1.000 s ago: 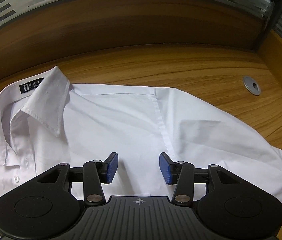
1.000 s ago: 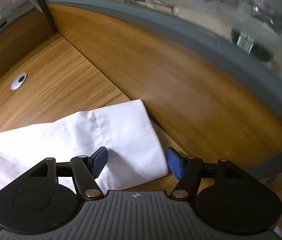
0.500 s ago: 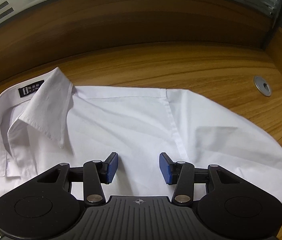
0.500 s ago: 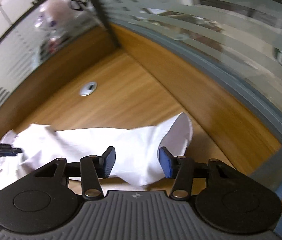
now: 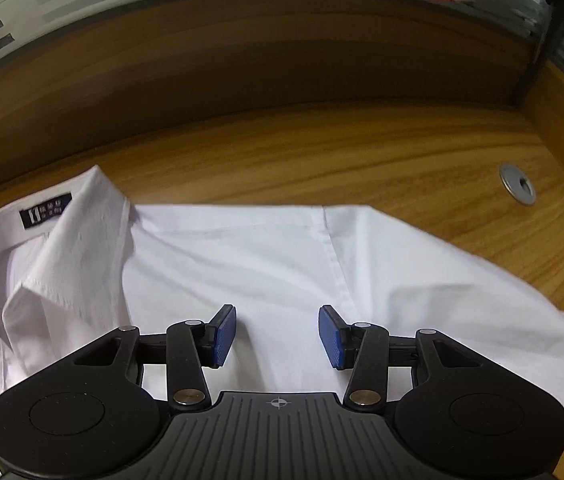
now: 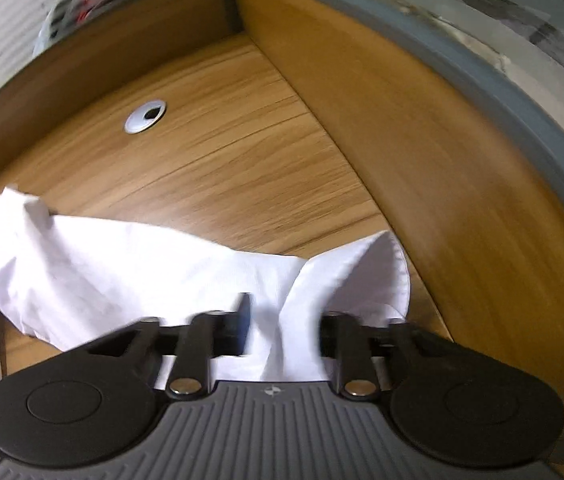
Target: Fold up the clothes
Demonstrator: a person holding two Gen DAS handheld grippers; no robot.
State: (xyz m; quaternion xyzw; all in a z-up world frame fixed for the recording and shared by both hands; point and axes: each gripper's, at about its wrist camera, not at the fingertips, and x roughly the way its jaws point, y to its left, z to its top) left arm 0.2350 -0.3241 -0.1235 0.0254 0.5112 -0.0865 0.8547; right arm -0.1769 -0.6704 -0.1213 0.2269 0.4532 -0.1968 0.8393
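Note:
A white collared shirt (image 5: 241, 264) lies flat on the wooden desk, its collar (image 5: 61, 248) with a black label at the left. My left gripper (image 5: 277, 334) hovers over the shoulder area, jaws open and empty. In the right wrist view the shirt's sleeve (image 6: 121, 276) stretches left across the desk. Its cuff end (image 6: 354, 280) is bunched and raised between the fingers of my right gripper (image 6: 282, 328). The view is blurred, and the jaws stand apart with cloth between them.
The wooden desk (image 5: 362, 152) is bounded by wooden partition walls with frosted glass above. A round metal cable grommet (image 5: 517, 184) sits at the back right, also in the right wrist view (image 6: 145, 116). The right partition (image 6: 462, 160) is close beside the cuff.
The right gripper has swung and closed in around the sleeve cuff, which now bunches up between its fingers. The left gripper has shifted slightly left over the shirt, still open.

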